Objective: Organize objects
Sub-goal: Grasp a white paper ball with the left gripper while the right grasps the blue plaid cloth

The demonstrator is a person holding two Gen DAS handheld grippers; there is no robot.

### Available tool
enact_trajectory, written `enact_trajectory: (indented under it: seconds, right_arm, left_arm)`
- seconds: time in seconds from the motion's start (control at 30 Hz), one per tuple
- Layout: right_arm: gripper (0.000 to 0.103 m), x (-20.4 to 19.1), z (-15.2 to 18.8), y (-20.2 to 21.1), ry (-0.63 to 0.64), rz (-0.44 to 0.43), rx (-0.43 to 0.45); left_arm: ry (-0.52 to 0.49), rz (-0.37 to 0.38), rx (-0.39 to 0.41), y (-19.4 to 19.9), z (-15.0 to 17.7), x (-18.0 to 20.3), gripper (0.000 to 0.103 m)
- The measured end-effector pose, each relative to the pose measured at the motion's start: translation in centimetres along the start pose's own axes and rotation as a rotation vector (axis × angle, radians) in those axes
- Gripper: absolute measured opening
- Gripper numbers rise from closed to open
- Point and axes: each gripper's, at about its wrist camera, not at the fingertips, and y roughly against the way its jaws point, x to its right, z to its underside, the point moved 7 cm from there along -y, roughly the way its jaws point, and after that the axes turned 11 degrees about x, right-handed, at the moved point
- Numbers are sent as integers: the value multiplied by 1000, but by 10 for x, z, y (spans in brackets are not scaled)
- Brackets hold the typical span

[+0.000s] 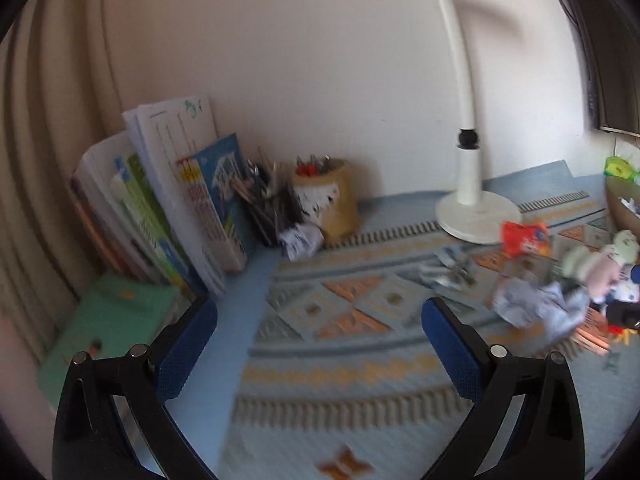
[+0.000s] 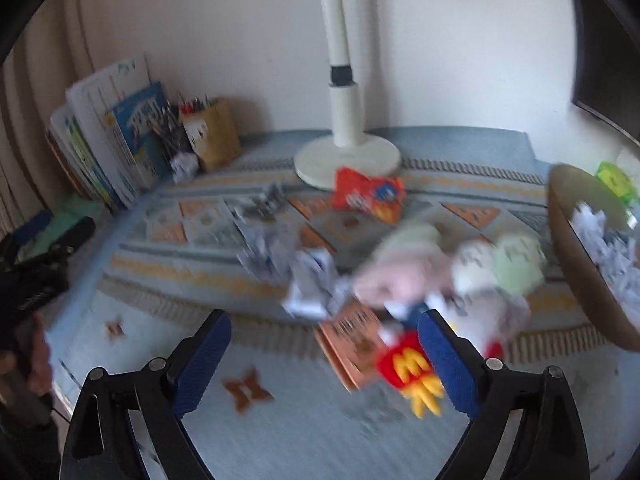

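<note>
Both views are motion-blurred. My left gripper (image 1: 320, 312) is open and empty above the patterned blue cloth (image 1: 340, 380). My right gripper (image 2: 324, 328) is open and empty, low over the cloth (image 2: 280, 432). Just ahead of it lie crumpled paper (image 2: 308, 280), rolled socks (image 2: 400, 272), an orange booklet (image 2: 352, 344) and a red fries toy (image 2: 408, 372) beside its right finger. A red snack packet (image 2: 368, 194) lies by the lamp base. The crumpled paper (image 1: 536, 304) and the socks (image 1: 596, 264) show to the left gripper's right.
A white desk lamp (image 2: 346, 156) stands at the back. Books (image 1: 172, 208) lean at the left wall beside pen holders (image 1: 324, 196). A brown basket (image 2: 592, 280) with crumpled paper stands at the right. The left gripper's body (image 2: 36, 280) shows at the left edge.
</note>
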Motion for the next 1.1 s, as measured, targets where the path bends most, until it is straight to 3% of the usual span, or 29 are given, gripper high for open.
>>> enact_trajectory:
  seconds: [0.23, 0.33, 0.43, 0.5, 0.6, 0.7, 0.73, 0.77, 0.8, 0.83, 0.87, 0.93, 1.0, 1.1]
  right_arm:
    - [94, -40, -52, -84, -148, -35, -79]
    - [94, -51, -56, -142, -217, -21, -134]
    - [94, -55, -51, -189, -199, 2, -170]
    - [95, -53, -49, -206, -144, 40, -155]
    - [95, -57, -49, -208, -86, 27, -105]
    - [95, -60, -50, -210, -62, 32, -101]
    - [87, -61, -50, -211, -47, 40, -101]
    - [73, -63, -51, -212, -30, 51, -100]
    - [65, -66, -52, -215, -9, 63, -96]
    - [48, -70, -53, -215, 9, 62, -87]
    - [41, -74, -53, -215, 27, 48, -83]
    - [33, -79, -53, -215, 54, 48, -80]
    - [31, -78, -53, -214, 39, 25, -72]
    - [19, -77, -58, -206, -23, -89, -41]
  left_arm:
    - [204, 111, -143, -135, 11, -47, 102]
    - [217, 90, -219, -185, 29, -43, 102]
    - [190, 35, -226, -220, 30, -39, 102]
    - [191, 6, -208, -239, 25, -36, 102]
    - [142, -10, -256, -268, 26, -26, 102]
    - [146, 54, -290, -280, 33, -12, 80]
    - [164, 77, -281, -277, 33, -10, 68]
    - [171, 78, -270, -274, 32, -10, 58]
    - [180, 77, -261, -272, 31, -11, 56]
    - [190, 64, -250, -270, 30, -13, 54]
    - [204, 61, -236, -268, 29, -14, 48]
    - [235, 57, -201, -260, 25, -17, 48]
    - [233, 60, -179, -250, 24, -14, 48]
    - [203, 61, -148, -236, 19, -4, 48]
